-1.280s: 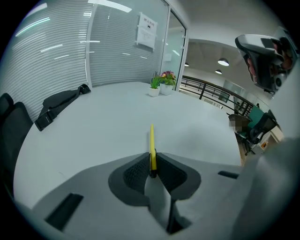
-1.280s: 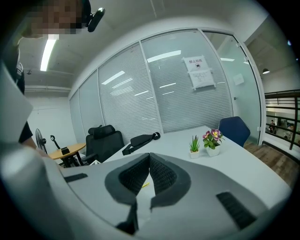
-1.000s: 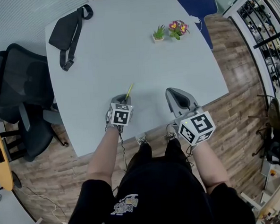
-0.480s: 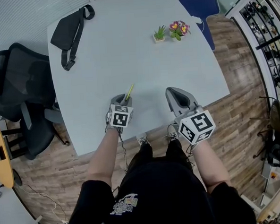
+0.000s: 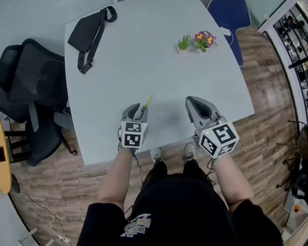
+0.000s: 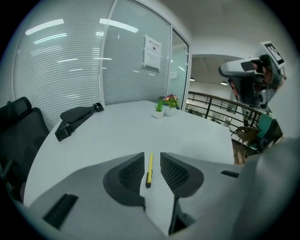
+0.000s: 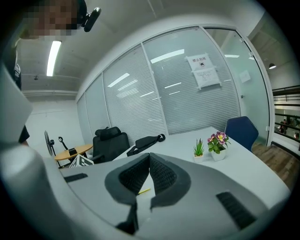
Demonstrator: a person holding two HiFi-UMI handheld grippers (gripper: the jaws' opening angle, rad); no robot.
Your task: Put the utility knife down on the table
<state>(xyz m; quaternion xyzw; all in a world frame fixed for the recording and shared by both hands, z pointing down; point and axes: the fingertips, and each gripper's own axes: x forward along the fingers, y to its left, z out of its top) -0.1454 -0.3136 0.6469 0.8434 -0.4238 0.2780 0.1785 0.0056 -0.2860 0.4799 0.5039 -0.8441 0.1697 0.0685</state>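
Note:
The utility knife [image 5: 145,101] is a slim yellow tool with a black end, lying flat on the white table [image 5: 156,68] near its front edge. My left gripper [image 5: 140,109] hangs just above its near end. In the left gripper view the knife [image 6: 149,170] shows in the gap of the left gripper [image 6: 152,161], whose jaws are opening and whose pads do not touch it. My right gripper [image 5: 193,103] hovers to the right, apart from the knife. In the right gripper view the right gripper [image 7: 149,158] is shut on nothing, with the knife [image 7: 144,191] beyond it.
A black sling bag [image 5: 89,34] lies at the table's far left. A small green plant [image 5: 184,42] and a pot of flowers [image 5: 205,39] stand at the far right. A black office chair [image 5: 30,93] is left of the table, a blue chair [image 5: 229,8] behind it.
My left gripper has lifted a little off the table while the knife stays lying where it was. The right gripper has kept still.

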